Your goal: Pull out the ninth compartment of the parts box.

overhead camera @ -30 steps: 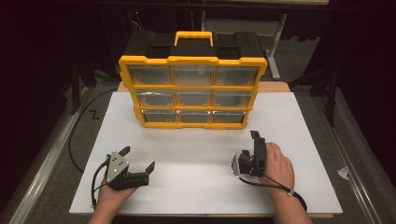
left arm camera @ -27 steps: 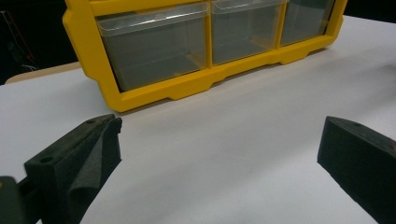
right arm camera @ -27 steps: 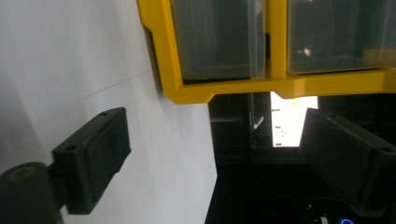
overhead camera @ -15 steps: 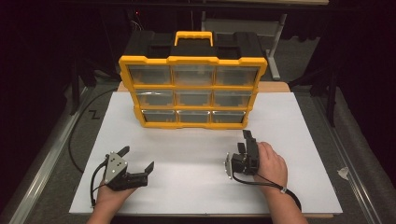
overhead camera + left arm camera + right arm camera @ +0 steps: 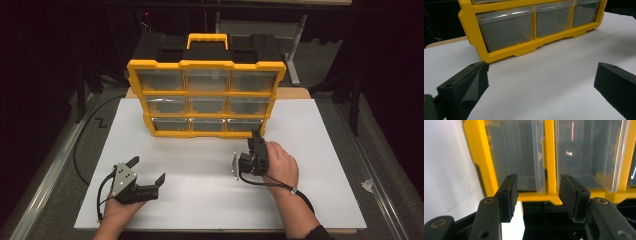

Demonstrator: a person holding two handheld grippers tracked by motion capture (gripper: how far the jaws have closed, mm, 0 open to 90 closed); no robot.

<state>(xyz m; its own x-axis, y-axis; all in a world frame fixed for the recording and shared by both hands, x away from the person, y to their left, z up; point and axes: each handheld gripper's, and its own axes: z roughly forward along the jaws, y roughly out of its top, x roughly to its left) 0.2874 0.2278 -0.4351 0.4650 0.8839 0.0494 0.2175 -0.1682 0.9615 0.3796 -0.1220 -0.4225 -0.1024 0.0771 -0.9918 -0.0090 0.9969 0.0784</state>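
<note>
- Yellow drawer organizer [image 5: 206, 92] with clear bins stands upright at the back of the white counter [image 5: 200, 200].
- right gripper [image 5: 256, 145] sits just beside its bottom-right corner — jaws have just been closing, now half apart, nothing between them, aimed at the bottom row's drawers [image 5: 516, 157].
- left gripper [image 5: 147, 172] rests well apart from it, near the front edge — jaws wide, holding nothing.

The left tool [image 5: 149, 172] rests low in the left hand [image 5: 119, 209] with jaws spread wide, while the right tool [image 5: 256, 137], turned on its side in the right hand [image 5: 280, 164], has just been closing its jaws, nothing between them.
</note>
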